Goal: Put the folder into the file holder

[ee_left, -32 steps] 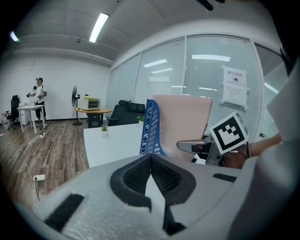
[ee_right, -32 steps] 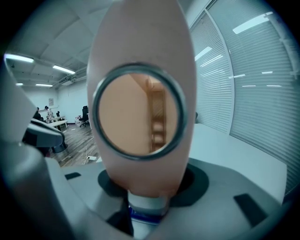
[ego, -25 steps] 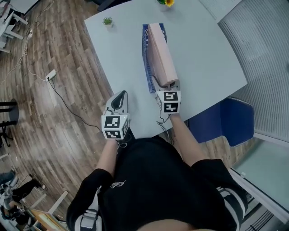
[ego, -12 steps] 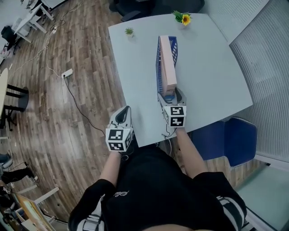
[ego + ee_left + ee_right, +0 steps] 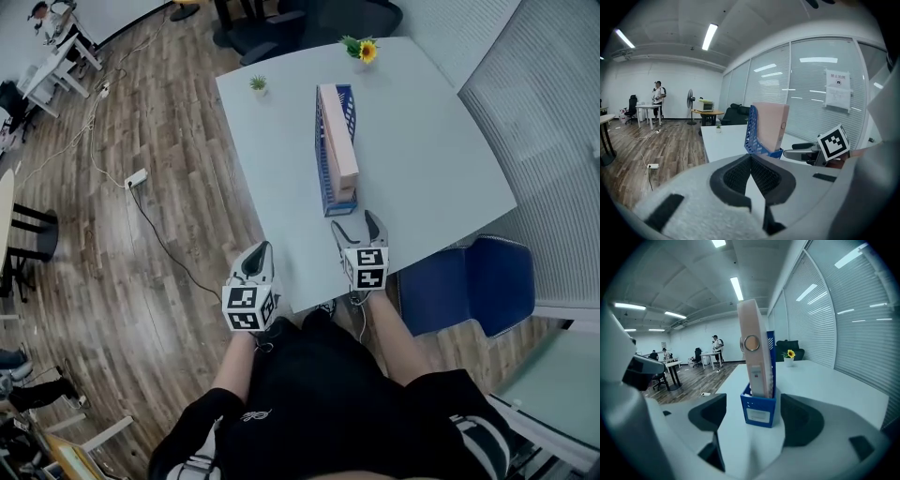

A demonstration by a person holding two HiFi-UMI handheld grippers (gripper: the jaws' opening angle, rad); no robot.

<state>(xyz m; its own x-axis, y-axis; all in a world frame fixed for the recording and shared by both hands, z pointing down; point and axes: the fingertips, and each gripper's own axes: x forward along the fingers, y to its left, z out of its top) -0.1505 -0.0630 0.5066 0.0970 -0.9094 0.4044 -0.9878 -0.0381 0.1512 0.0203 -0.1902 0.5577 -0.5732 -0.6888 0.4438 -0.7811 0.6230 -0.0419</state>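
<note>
A pink folder (image 5: 338,141) stands upright in the blue mesh file holder (image 5: 322,161) on the white table (image 5: 431,159). In the right gripper view the folder (image 5: 753,357) and the holder (image 5: 759,411) are straight ahead. My right gripper (image 5: 356,223) is a short way from the holder's near end. Its jaws have just been opening and stand open with nothing between them. My left gripper (image 5: 258,249) hovers at the table's front left edge, shut and empty. In the left gripper view its tips (image 5: 751,157) meet, with the folder (image 5: 771,126) beyond.
A small green plant (image 5: 258,83) and a sunflower pot (image 5: 361,49) stand at the table's far end. A blue chair (image 5: 469,281) is by the table's right front. A power strip (image 5: 137,176) with a cable lies on the wood floor to the left.
My right gripper has drawn back from the folder's near end, jaws spread wider. My left gripper has moved back toward the table's front edge. The folder stays in the holder.
</note>
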